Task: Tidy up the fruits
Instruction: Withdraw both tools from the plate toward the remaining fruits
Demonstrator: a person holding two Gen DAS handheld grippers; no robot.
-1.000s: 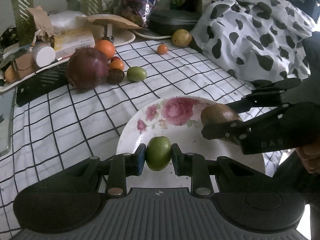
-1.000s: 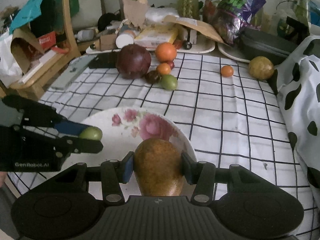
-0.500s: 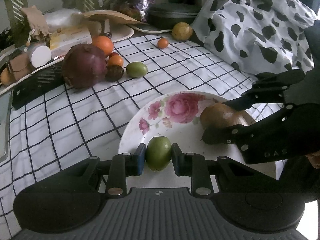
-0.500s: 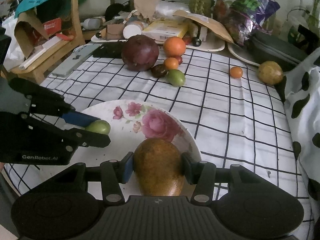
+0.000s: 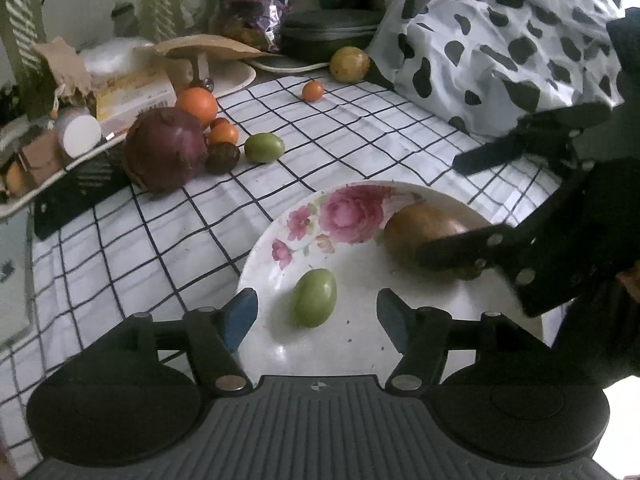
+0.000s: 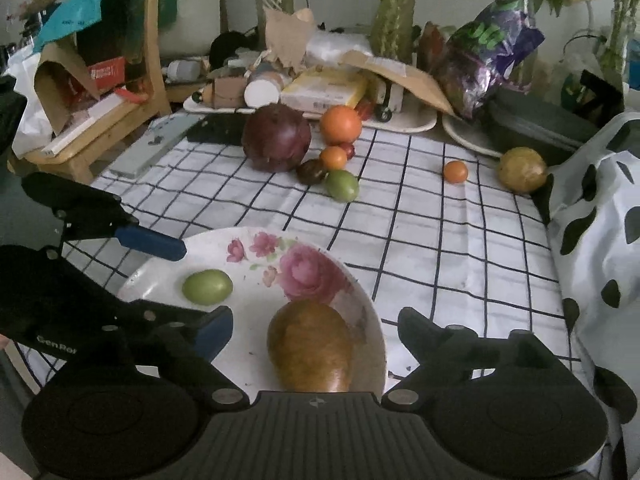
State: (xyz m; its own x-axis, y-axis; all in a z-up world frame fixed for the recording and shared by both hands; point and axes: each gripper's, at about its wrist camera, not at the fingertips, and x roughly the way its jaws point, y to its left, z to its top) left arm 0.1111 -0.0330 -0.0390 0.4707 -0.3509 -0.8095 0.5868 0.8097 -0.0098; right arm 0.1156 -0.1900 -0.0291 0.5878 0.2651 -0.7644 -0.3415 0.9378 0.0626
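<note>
A white plate with pink flowers [image 5: 360, 344] [image 6: 256, 248] lies at the near edge of the checked cloth. A small green fruit [image 5: 315, 297] [image 6: 207, 287] and a brown oval fruit [image 5: 420, 228] [image 6: 310, 346] rest on it. My left gripper [image 5: 316, 312] is open, its fingers either side of the green fruit without touching it. My right gripper [image 6: 316, 328] is open around the brown fruit, apart from it. Further back lie a purple onion [image 5: 164, 152] [image 6: 276, 136], oranges [image 5: 197, 104] [image 6: 340, 124], another green fruit [image 5: 264, 147] [image 6: 341, 185] and a yellow fruit [image 5: 349, 63] [image 6: 522, 168].
A small orange fruit [image 5: 312, 91] [image 6: 455, 171] lies alone mid-cloth. A cow-print cloth [image 5: 500, 40] [image 6: 592, 232] heaps up on the right. Trays with boxes and clutter [image 5: 120, 88] [image 6: 320, 88] line the back edge. A wooden chair [image 6: 120, 92] stands at the left.
Both grippers have opened and let go. The green fruit and the brown fruit now rest on the plate.
</note>
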